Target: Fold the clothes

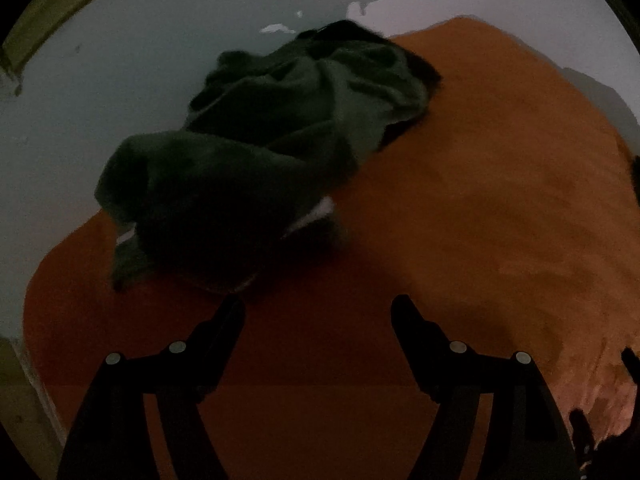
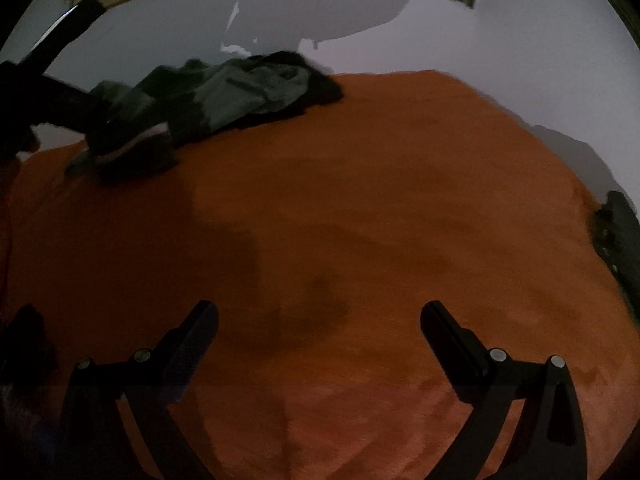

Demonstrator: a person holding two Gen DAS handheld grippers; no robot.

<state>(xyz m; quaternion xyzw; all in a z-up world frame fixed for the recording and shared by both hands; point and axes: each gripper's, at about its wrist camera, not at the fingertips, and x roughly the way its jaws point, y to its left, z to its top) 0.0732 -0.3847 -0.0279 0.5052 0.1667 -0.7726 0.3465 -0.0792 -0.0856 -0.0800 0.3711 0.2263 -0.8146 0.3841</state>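
Orange fabric bed cover [image 2: 360, 200] fills both views, the crumpled dark green garment [image 1: 248, 152] heaped near its far edge, left tool [image 1: 318, 308] spread empty just short of it, right tool [image 2: 320, 314] spread empty, well apart.

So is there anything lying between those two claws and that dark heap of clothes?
Nothing visible. The left claw is open right at the near edge of the crumpled dark clothes, with only bare orange cover between. The right claw, also open, is farther off, again with only cover between.
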